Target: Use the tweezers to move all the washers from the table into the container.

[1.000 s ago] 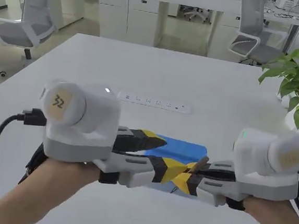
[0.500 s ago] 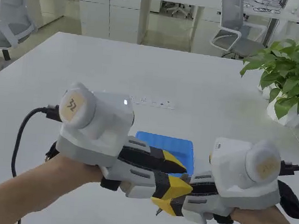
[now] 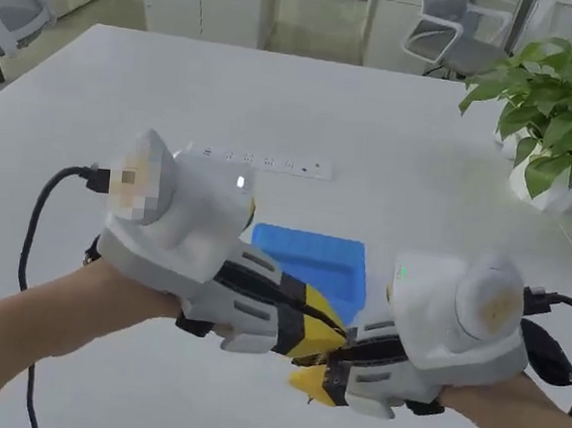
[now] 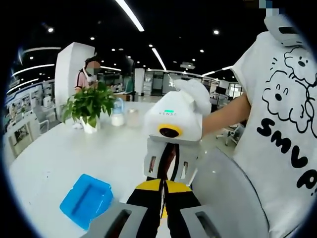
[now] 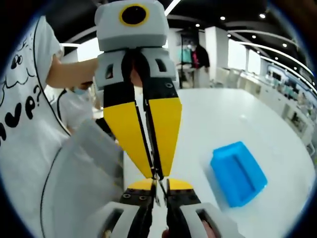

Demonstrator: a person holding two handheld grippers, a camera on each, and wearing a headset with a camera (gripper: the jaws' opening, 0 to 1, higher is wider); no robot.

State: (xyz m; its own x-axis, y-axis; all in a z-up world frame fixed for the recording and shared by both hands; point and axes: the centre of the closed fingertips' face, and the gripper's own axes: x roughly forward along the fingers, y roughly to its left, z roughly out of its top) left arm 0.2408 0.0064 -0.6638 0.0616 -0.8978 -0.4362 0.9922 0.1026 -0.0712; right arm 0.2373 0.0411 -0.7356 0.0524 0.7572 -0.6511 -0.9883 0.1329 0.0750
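Yellow tips meet nose to nose right in front of the person. The left gripper (image 5: 154, 168) and the right gripper (image 5: 159, 188) point at each other, and their ends touch low over the table (image 3: 277, 93). The right gripper's jaws are squeezed almost shut, and a thin metal strip sits between them. It is most likely the tweezers (image 5: 158, 193). The left gripper's jaws are also nearly closed, with just a thin dark slit between them. Their ends sit at the same thin strip, but it is too small to tell if they pinch it too. It looks like one gripper is helping the other get a good hold, since the tweezers are skinny and could slip.

Just behind the grippers sits the blue container (image 3: 312, 261), flat on the table with its open side up. It is close by, likely so the washers have only a short trip. Where the washers lie cannot be told. Farther back a white power strip (image 3: 256, 158) lies on the table. A green plant (image 3: 558, 88) stands at the far right, and office chairs (image 3: 452, 33) wait past the table's end.
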